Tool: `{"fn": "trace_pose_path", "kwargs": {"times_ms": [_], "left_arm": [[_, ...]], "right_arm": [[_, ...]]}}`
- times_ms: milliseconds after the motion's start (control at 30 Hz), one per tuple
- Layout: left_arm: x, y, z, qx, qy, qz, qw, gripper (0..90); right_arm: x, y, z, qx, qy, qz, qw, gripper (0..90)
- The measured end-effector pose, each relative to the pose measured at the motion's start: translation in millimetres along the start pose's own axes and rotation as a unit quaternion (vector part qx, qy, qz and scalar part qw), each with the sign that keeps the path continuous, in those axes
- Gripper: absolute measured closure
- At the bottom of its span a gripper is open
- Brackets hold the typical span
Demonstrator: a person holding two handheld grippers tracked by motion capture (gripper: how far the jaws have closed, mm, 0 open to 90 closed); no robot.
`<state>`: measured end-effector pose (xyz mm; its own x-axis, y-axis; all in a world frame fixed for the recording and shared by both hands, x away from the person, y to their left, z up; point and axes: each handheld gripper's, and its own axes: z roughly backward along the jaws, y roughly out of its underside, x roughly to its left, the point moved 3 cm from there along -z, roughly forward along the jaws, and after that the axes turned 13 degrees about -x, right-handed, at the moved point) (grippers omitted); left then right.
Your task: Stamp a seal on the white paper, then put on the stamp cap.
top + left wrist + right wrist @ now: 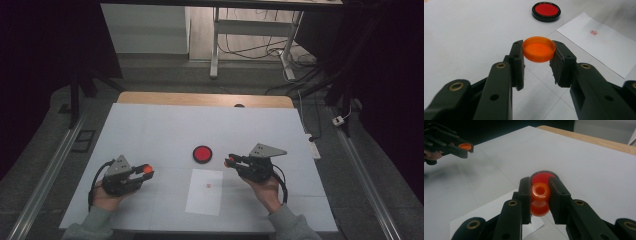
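Two hand-held black grippers hover over the white table point(150, 125), well apart. In the left gripper view, the left gripper point(537, 53) is clamped on a shallow orange plastic cap point(539, 48), held level with its hollow side up. The right gripper point(539, 195) pinches an orange plastic spool-shaped stamp point(539, 198) between its pads. Between the two grippers lie a round black-rimmed red ink pad point(202, 154) and, just nearer the person, a white paper sheet point(205, 192) bearing a small red mark point(208, 186).
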<state>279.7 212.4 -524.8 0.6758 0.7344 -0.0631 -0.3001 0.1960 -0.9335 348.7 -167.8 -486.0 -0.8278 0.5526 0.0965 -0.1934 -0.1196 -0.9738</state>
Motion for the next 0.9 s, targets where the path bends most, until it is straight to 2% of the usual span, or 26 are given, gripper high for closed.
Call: {"fn": "trace_pose_path", "kwargs": {"times_ms": [467,900], "left_arm": [[-6.4,-4.7,-5.2,-0.001,0.006,-0.009,0.9999,64.1],[-25.1,-10.1,-25.3,0.013,0.033,-0.030,0.9989,64.1]], "right_arm": [[-0.1,-1.7,1.4,-0.009,0.001,-0.006,0.9999,72.3],[2.6,-3.0,-1.2,-0.011,-0.006,-0.011,0.9999,72.3]]}}
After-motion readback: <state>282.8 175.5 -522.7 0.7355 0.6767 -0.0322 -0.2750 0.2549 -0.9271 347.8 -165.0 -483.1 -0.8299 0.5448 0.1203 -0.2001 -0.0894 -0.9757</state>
